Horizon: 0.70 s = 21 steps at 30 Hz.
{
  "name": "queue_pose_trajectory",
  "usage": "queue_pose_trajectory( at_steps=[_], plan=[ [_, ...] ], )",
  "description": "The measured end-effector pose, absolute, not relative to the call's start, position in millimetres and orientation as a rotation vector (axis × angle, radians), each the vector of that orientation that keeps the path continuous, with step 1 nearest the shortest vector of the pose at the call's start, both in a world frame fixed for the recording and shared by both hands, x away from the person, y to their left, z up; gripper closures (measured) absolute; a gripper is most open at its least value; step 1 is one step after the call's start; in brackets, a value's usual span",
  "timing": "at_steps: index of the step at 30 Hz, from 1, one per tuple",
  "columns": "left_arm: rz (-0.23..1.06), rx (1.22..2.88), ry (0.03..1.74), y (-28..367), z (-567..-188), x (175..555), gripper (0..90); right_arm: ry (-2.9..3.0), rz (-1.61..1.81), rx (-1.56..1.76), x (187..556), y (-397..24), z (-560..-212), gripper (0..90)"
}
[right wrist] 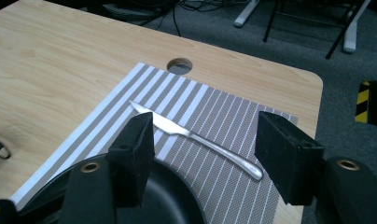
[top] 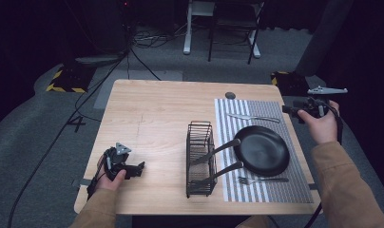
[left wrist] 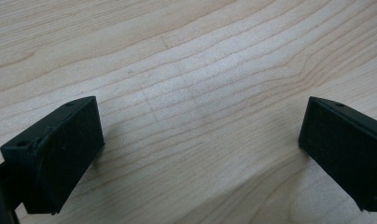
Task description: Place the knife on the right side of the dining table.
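From the high view, the pale wooden worktop (top: 152, 118) stood on grey carpet in a dark room, with cables trailing across the floor and white desk legs beyond its far edge. The left hand-held gripper (top: 139, 169) rested on the worktop's near left part, its jaws spread and empty. Well to its right stood a black wire caddy (top: 201, 159) holding two dark utensils. The right hand-held gripper (top: 288, 109) hovered off the worktop's right edge, and just beside it, toward the middle, lay a striped placemat (top: 294, 187) bearing a knife (top: 253, 117), a black pan (top: 262, 149) and a fork (top: 262, 180).

In the left gripper view, the left hand-held gripper (left wrist: 200, 140) sat released, bare wood grain between its black pads.

In the right gripper view, the right hand-held gripper (right wrist: 205, 149) was released, nothing clasped. The knife (right wrist: 196, 137) lay flat on the striped placemat (right wrist: 214, 112) beyond and between its jaws, apart from them. The pan's rim (right wrist: 172, 196) lay below the jaws, a round cable hole (right wrist: 179, 66) beyond the placemat's far edge.
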<state>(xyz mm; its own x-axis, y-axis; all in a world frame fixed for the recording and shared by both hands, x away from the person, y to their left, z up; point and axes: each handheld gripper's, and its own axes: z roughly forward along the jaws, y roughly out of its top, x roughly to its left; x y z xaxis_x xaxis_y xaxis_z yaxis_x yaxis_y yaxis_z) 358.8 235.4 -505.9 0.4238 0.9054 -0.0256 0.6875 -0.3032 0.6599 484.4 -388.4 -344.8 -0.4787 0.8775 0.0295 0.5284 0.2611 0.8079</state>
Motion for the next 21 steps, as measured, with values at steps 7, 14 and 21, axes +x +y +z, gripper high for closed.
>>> queue_pose_trajectory(
  at_steps=[7,14,21],
  plan=[
    [0.475,2.083,1.341,235,-506,359,0.2,2.085,1.131,1.243,450,-402,-333,32.6],
    [0.474,2.084,1.345,235,-506,359,0.1,2.131,1.136,1.214,418,-420,-333,21.3],
    [0.475,2.084,1.344,235,-506,359,0.1,2.123,1.143,1.215,395,-433,-339,17.9]
  ],
)
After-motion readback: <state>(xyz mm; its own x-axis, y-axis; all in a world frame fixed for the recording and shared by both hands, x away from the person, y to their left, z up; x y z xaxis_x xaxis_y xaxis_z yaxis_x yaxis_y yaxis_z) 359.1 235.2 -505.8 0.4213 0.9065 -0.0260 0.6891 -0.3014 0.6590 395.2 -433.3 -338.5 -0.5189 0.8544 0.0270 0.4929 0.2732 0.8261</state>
